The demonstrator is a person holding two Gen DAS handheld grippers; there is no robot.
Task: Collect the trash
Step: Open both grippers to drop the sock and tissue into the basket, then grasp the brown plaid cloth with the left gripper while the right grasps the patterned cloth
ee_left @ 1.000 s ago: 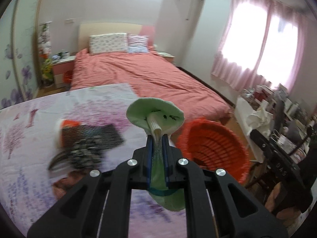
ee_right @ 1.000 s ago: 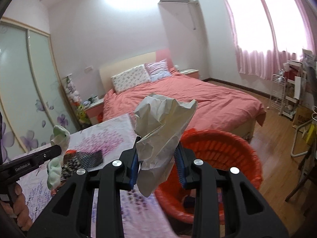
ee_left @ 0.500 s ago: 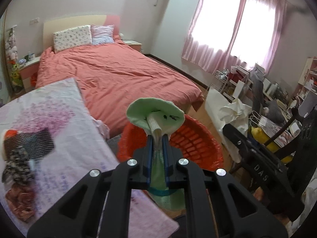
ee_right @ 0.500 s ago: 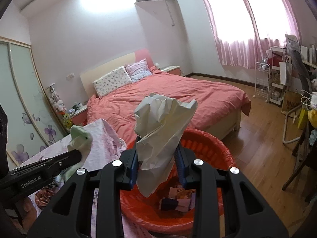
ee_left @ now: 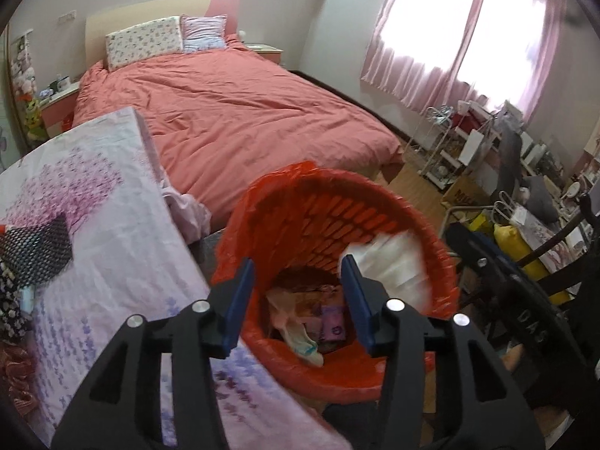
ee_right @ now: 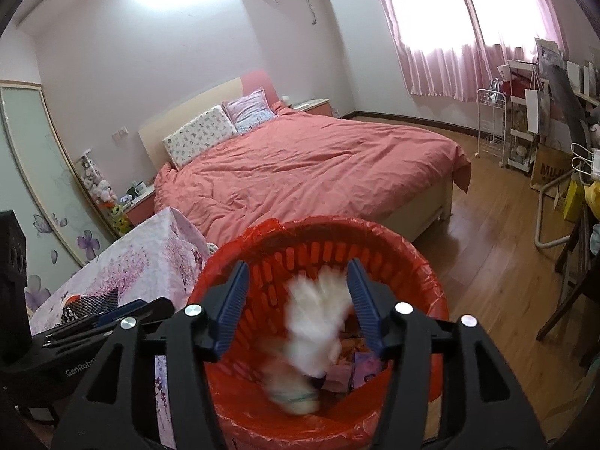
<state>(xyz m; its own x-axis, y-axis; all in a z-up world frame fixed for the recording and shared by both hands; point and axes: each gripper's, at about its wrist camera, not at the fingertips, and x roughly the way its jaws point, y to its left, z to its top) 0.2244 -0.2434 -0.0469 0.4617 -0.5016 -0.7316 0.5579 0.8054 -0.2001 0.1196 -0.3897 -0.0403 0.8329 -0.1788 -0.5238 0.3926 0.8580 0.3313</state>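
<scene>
Both grippers have let go since the earlier frames. From the left wrist, the left gripper [ee_left: 296, 296] has just been opening and its jaws now stand apart with nothing between them; the green-and-white scrap [ee_left: 300, 335] lies inside the red basket [ee_left: 375, 202]. From the right wrist, the right gripper [ee_right: 298, 298] has just been opening too, and the crumpled white paper [ee_right: 318, 322] blurs between its spread pads, over the basket's trash, apparently unpressed.

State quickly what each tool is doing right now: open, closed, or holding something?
Left tool: just opened, holding nothing.
Right tool: just opened; the white paper is falling free.
</scene>
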